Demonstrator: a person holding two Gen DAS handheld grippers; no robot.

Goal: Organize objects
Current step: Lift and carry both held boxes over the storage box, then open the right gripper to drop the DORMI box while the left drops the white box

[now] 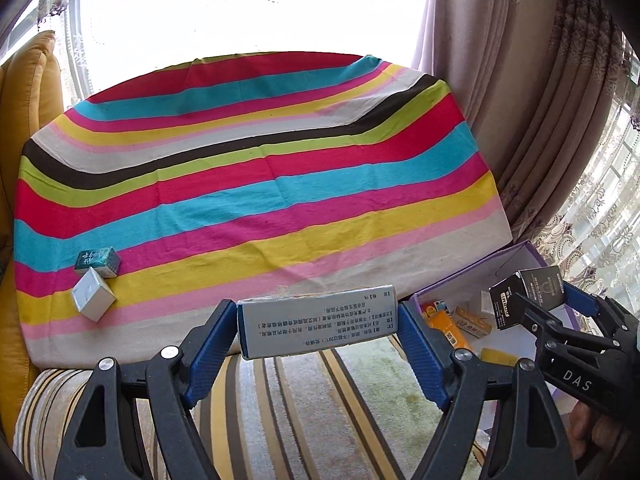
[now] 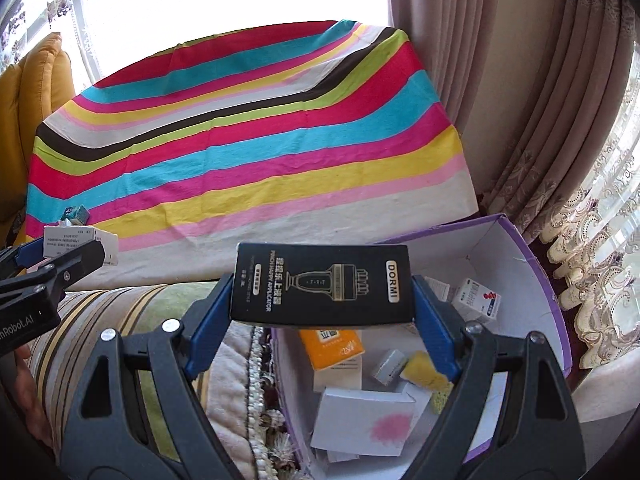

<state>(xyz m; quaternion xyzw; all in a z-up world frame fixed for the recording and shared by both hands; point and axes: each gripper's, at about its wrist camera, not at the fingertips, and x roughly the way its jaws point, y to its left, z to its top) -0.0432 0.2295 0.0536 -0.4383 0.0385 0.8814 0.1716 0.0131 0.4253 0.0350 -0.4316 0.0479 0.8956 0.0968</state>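
Far left on the striped cloth (image 1: 260, 184), I see two small boxes not yet collected: a green box (image 1: 98, 261) and, touching it on the near side, a white box (image 1: 93, 295). They sit near the cloth's left edge, well apart from everything else, and the rest of the cloth looks bare.

Moving right, my left gripper (image 1: 318, 326) is clamped on a grey box (image 1: 318, 322) with printed text, both blue pads pressed against its short ends. It hangs over the near edge of the cloth and the striped sofa cushion (image 1: 280, 408), not yet over the bin.

Further right, my right gripper (image 2: 322, 286) grips a black DORMI box (image 2: 322, 284) across its width, held just above the near left rim of the purple-edged cardboard box (image 2: 532, 264). Inside that container several items already lie loose: an orange packet (image 2: 332, 346), a white carton with a pink smudge (image 2: 362, 420), a small white and blue medicine box (image 2: 478, 298), a yellow sponge-like piece (image 2: 424, 372) and a few more small cartons.

I judge the job well past halfway. Much is already binned, two boxes are in hand and close to drop-off, with the black one nearer. The green and white boxes on the cloth are what is left.
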